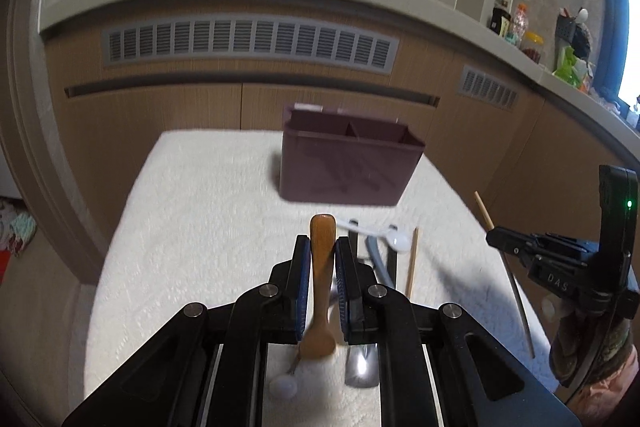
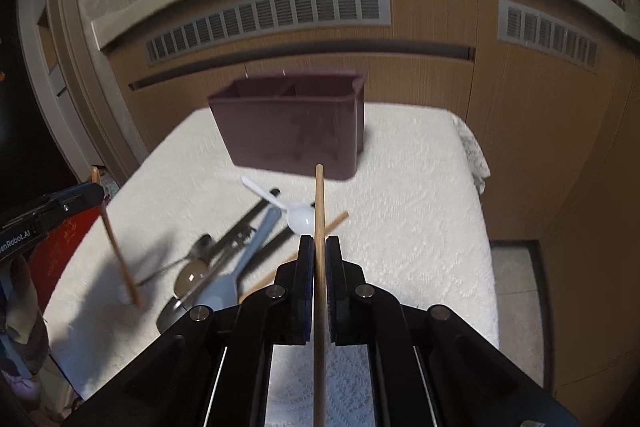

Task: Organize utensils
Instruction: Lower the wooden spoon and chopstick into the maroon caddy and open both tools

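utensils are scattered on a white textured cloth [image 2: 420, 187] spread over a small table, with a dark plum two-compartment caddy [image 1: 348, 163] standing at the far end of it, in front of wood-look cabinets with grey vent grilles [image 1: 248, 43].

left gripper [image 1: 323, 247] is clamped shut on a wooden spoon [image 1: 321, 267], which is held by its handle between the blue pads, handle tip pointing toward the caddy and bowl hanging back near the camera, lifted clear of the cloth. a white plastic spoon [image 1: 283, 385] and a metal spoon [image 1: 360, 367] are seen lying below it.

right gripper [image 2: 319, 245] is pinched tight on a single wooden chopstick [image 2: 319, 211], which runs straight through the jaws, its far tip ending just short of the caddy's front wall in the picture. it's held up off the cloth too.

left behind on the cloth, between the two grippers and near the caddy, is a loose pile: another white plastic spoon [image 2: 301, 219], a pale blue spoon [image 2: 240, 267], a second wooden chopstick [image 2: 336, 221], some dark chopsticks [image 2: 256, 211] and a couple of metal pieces, all crossing and touching each other. both caddy compartments look open at the top; what's inside can't be made out.
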A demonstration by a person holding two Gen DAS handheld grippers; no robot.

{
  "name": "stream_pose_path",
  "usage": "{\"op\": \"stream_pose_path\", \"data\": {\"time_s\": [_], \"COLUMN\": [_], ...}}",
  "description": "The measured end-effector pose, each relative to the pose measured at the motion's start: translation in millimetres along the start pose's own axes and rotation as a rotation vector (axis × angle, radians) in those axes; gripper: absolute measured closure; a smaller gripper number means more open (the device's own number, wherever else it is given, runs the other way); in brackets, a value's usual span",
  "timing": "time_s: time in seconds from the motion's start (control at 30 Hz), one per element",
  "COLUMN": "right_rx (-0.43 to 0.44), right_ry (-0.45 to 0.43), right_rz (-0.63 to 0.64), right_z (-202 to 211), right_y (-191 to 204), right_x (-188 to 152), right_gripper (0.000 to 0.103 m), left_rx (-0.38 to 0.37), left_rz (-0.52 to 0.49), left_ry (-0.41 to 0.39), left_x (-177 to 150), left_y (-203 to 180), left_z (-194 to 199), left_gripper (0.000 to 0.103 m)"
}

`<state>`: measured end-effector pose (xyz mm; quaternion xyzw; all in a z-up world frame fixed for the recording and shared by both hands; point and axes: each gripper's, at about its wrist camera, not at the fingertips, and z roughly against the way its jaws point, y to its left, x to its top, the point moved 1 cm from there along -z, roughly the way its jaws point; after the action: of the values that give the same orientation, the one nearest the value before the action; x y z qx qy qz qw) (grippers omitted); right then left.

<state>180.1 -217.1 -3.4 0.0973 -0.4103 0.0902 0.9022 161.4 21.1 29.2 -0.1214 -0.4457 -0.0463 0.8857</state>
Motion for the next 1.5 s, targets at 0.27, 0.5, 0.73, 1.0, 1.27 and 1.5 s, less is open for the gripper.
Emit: {"op": "stream_pose_path", "data": {"time_s": [0.27,0.5,0.73,1.0,1.27,1.5], "right_rx": [0.016,0.023,0.005,-0.011,-0.036,-0.043], "right_ry": [-0.054,-0.245,-0.389,-0.455,-0.467,-0.397], "right_rz": [0.025,0.065,0.067,-0.002,-0.074,-0.092], "right_z": [-3.6,18.7,4.5,-35.8,-86.4,-112.3], "right_y": [6.7,6.8,5.1,-7.9,-17.9,-32.0], "right_x": [35.8,129.1,206.6,231.3,222.2,207.4], "right_gripper": [0.098,0.098,0.098,0.098,0.097,0.097], "left_rx": [-0.035,-0.056,-0.034,-0.067,-0.061,-0.064], "left_rz": [-0.041,-0.11,-0.104,-0.033,-0.013,0.041], "left_ry": [-0.072,-0.222,-0.273,-0.171,-0.045,0.029], "left_x": [50.0,134.9,191.7,200.6,173.7,142.9], "left_y": [-8.2,-12.9,-4.8,17.0,22.5,33.7], "left_z": [-3.4,-0.9,-28.8,-89.9,-145.9,-158.6], "left_gripper": [0.09,0.09,0.09,0.09,0.09,0.085]}}
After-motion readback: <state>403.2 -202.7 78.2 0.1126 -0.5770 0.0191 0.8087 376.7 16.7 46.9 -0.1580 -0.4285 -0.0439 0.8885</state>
